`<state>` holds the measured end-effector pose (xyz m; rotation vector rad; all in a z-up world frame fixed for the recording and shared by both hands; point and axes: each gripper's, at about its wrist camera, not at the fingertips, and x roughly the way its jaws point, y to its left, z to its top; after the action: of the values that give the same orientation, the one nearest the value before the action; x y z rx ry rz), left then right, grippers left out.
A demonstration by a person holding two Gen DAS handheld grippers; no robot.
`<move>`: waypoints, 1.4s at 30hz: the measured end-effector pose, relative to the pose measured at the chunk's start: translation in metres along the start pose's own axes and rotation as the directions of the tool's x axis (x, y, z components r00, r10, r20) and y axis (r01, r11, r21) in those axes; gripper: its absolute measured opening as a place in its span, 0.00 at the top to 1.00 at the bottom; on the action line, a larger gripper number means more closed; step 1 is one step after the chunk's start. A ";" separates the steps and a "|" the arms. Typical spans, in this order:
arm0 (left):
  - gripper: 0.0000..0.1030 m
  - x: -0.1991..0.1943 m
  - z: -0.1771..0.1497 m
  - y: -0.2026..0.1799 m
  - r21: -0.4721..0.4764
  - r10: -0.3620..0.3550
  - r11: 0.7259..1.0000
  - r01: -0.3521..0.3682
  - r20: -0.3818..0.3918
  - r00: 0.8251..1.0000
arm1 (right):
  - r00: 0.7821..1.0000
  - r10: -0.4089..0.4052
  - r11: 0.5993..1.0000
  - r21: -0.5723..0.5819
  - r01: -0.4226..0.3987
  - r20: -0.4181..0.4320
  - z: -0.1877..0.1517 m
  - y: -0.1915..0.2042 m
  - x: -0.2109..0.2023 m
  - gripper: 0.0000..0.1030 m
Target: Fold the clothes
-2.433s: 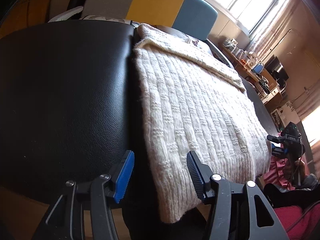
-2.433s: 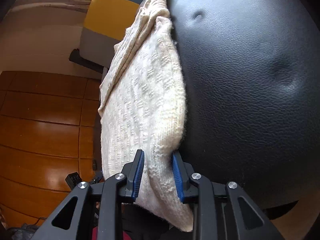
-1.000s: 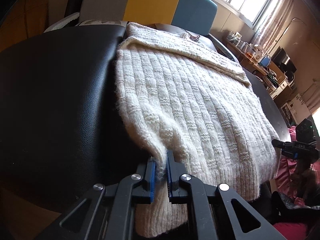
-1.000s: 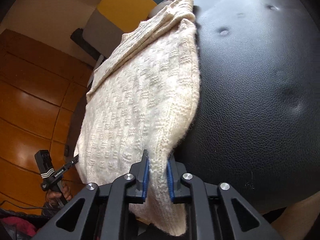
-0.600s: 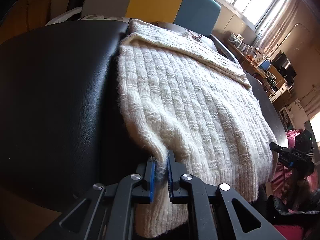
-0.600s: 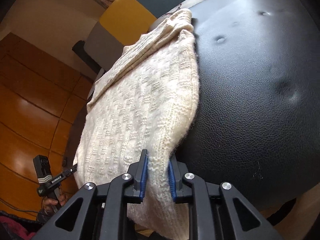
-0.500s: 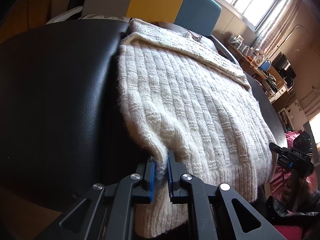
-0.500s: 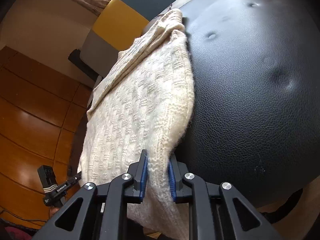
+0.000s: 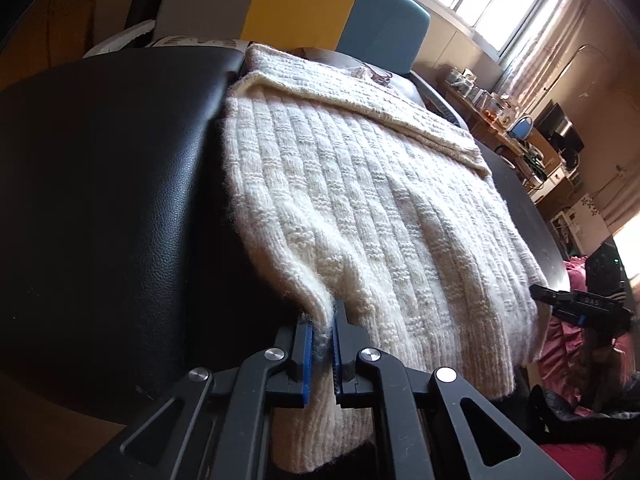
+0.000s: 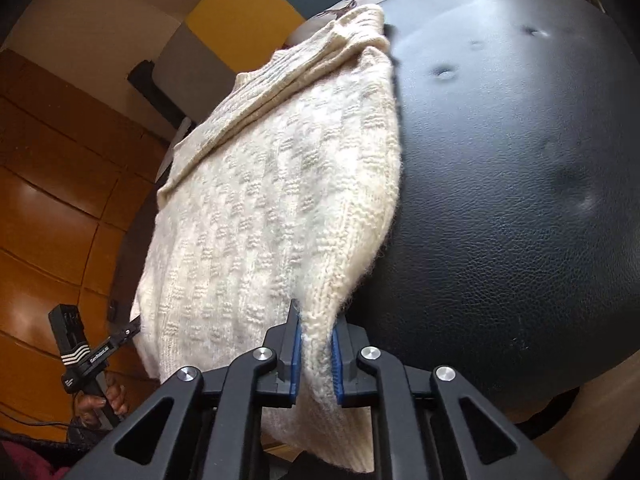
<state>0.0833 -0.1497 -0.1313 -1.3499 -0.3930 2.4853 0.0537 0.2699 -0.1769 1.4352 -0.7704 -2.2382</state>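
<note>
We had the left gripper (image 9: 321, 354) and right gripper (image 10: 315, 360) both clamped on the sweater (image 9: 360, 208) hem corners — best lifted level, together, toward the collar.

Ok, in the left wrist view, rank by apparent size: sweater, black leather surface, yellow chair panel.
1. Sweater and black leather surface: look alike in size, unranked.
2. Yellow chair panel: smallest, though farthest from the camera.

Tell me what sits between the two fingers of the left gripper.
A pinched fold of the cream sweater's near edge fills the gap between the left gripper's blue-padded fingers; the left wrist view shows it.
</note>
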 end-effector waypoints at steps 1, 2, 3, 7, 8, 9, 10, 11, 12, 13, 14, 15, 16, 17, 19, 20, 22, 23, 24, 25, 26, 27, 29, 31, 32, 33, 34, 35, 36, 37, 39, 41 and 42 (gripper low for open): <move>0.93 -0.002 0.001 0.002 -0.014 -0.033 0.999 0.033 0.001 0.999 | 0.999 0.038 0.999 0.002 -0.038 -0.017 0.000 0.001 0.002 0.89; 0.93 -0.005 0.001 0.004 -0.029 -0.064 0.997 0.064 0.004 0.998 | 0.997 0.080 0.997 0.005 -0.079 -0.024 0.000 0.002 0.002 0.89; 0.93 -0.008 0.003 0.007 -0.047 -0.087 0.995 0.088 0.015 0.996 | 0.992 0.124 0.992 0.009 -0.124 -0.021 -0.001 0.002 0.001 0.89; 0.93 -0.030 0.016 0.021 -0.124 -0.220 0.965 0.230 0.093 0.971 | 0.962 0.273 0.961 0.035 -0.274 0.025 0.007 0.007 -0.003 0.89; 0.93 -0.035 0.021 0.023 -0.134 -0.246 0.956 0.260 0.115 0.963 | 0.953 0.300 0.953 0.035 -0.301 0.037 0.010 0.009 -0.004 0.89; 0.93 -0.039 0.026 0.024 -0.137 -0.254 0.953 0.271 0.130 0.959 | 0.946 0.322 0.946 0.037 -0.323 0.047 0.013 0.011 -0.006 0.89; 0.93 -0.043 0.032 0.025 -0.141 -0.262 0.949 0.282 0.144 0.954 | 0.941 0.335 0.941 0.037 -0.337 0.052 0.017 0.013 -0.006 0.89; 0.93 -0.044 0.038 0.025 -0.147 -0.275 0.943 0.297 0.156 0.949 | 0.938 0.343 0.938 0.035 -0.345 0.056 0.022 0.015 -0.005 0.89; 0.93 -0.045 0.045 0.026 -0.153 -0.287 0.938 0.312 0.167 0.943 | 0.933 0.354 0.933 0.036 -0.357 0.064 0.027 0.016 -0.005 0.89; 0.93 -0.046 0.051 0.026 -0.159 -0.299 0.931 0.328 0.178 0.937 | 0.926 0.370 0.927 0.041 -0.373 0.075 0.033 0.017 -0.005 0.89; 0.93 -0.046 0.058 0.027 -0.165 -0.311 0.925 0.343 0.190 0.931 | 0.919 0.383 0.921 0.044 -0.388 0.088 0.040 0.018 -0.005 0.89; 0.93 -0.045 0.068 0.028 -0.170 -0.325 0.917 0.361 0.207 0.923 | 0.915 0.392 0.916 0.045 -0.398 0.100 0.048 0.019 -0.005 0.89; 0.93 -0.044 0.078 0.030 -0.176 -0.339 0.908 0.380 0.225 0.914 | 0.912 0.396 0.914 0.044 -0.402 0.110 0.056 0.021 -0.004 0.89; 0.93 -0.043 0.088 0.031 -0.180 -0.350 0.900 0.397 0.242 0.905 | 0.910 0.398 0.913 0.042 -0.405 0.120 0.065 0.023 -0.003 0.89; 0.93 -0.040 0.110 0.030 -0.175 -0.354 0.897 0.406 0.268 0.896 | 0.903 0.407 0.909 0.036 -0.415 0.140 0.085 0.028 0.000 0.89; 0.93 -0.038 0.121 0.030 -0.173 -0.355 0.895 0.411 0.280 0.892 | 0.899 0.410 0.907 0.035 -0.420 0.153 0.096 0.029 0.002 0.89; 0.93 -0.030 0.147 0.032 -0.174 -0.358 0.891 0.420 0.301 0.884 | 0.891 0.417 0.903 0.031 -0.429 0.178 0.118 0.032 0.004 0.89; 0.93 -0.025 0.161 0.032 -0.174 -0.358 0.889 0.423 0.311 0.880 | 0.889 0.417 0.902 0.030 -0.430 0.190 0.131 0.033 0.008 0.89; 0.93 -0.019 0.176 0.033 -0.169 -0.353 0.892 0.418 0.316 0.881 | 0.888 0.414 0.903 0.031 -0.428 0.201 0.146 0.034 0.013 0.90; 0.93 -0.013 0.192 0.034 -0.165 -0.348 0.895 0.414 0.321 0.881 | 0.888 0.409 0.904 0.041 -0.426 0.211 0.161 0.033 0.018 0.90; 0.93 -0.004 0.207 0.035 -0.166 -0.348 0.894 0.415 0.324 0.880 | 0.889 0.401 0.904 0.061 -0.423 0.221 0.175 0.030 0.024 0.90; 0.93 0.004 0.222 0.037 -0.167 -0.348 0.894 0.416 0.327 0.879 | 0.891 0.392 0.904 0.080 -0.419 0.230 0.189 0.026 0.030 0.90; 0.93 0.030 0.247 0.045 -0.198 -0.325 0.896 0.397 0.317 0.891 | 0.893 0.374 0.903 0.119 -0.412 0.248 0.217 0.019 0.042 0.90; 0.92 0.061 0.271 0.056 -0.250 -0.289 0.897 0.366 0.297 0.910 | 0.902 0.349 0.895 0.195 -0.401 0.253 0.241 0.004 0.061 0.89; 0.92 0.079 0.278 0.064 -0.301 -0.252 0.894 0.333 0.279 0.927 | 0.914 0.317 0.895 0.240 -0.377 0.252 0.249 -0.006 0.071 0.86; 0.92 0.098 0.284 0.072 -0.335 -0.240 0.887 0.318 0.254 0.937 | 0.924 0.293 0.892 0.279 -0.356 0.245 0.255 -0.015 0.080 0.86; 0.92 0.116 0.289 0.080 -0.370 -0.227 0.879 0.300 0.228 0.947 | 0.933 0.276 0.887 0.312 -0.341 0.232 0.257 -0.024 0.088 0.83; 0.92 0.133 0.291 0.089 -0.416 -0.199 0.870 0.265 0.196 0.960 | 0.940 0.260 0.881 0.345 -0.324 0.219 0.259 -0.033 0.096 0.79; 0.92 0.146 0.290 0.096 -0.442 -0.213 0.855 0.272 0.179 0.960 | 0.948 0.244 0.874 0.377 -0.307 0.205 0.262 -0.041 0.105 0.79; 0.91 0.154 0.286 0.102 -0.470 -0.222 0.837 0.280 0.177 0.959 | 0.945 0.256 0.858 0.403 -0.318 0.201 0.262 -0.049 0.112 0.80; 0.91 0.162 0.280 0.111 -0.502 -0.262 0.801 0.326 0.195 0.945 | 0.922 0.302 0.821 0.425 -0.380 0.241 0.258 -0.060 0.115 0.80; 0.91 0.160 0.275 0.112 -0.497 -0.276 0.795 0.348 0.215 0.937 | 0.903 0.328 0.811 0.406 -0.420 0.279 0.255 -0.062 0.112 0.78; 0.89 0.159 0.273 0.112 -0.495 -0.282 0.792 0.358 0.223 0.933 | 0.894 0.339 0.808 0.397 -0.436 0.292 0.254 -0.062 0.110 0.76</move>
<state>-0.2434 -0.2216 -0.1518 -1.1492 -1.3097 2.2616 -0.2239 0.3172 -0.2096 1.0838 -1.5920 -1.9719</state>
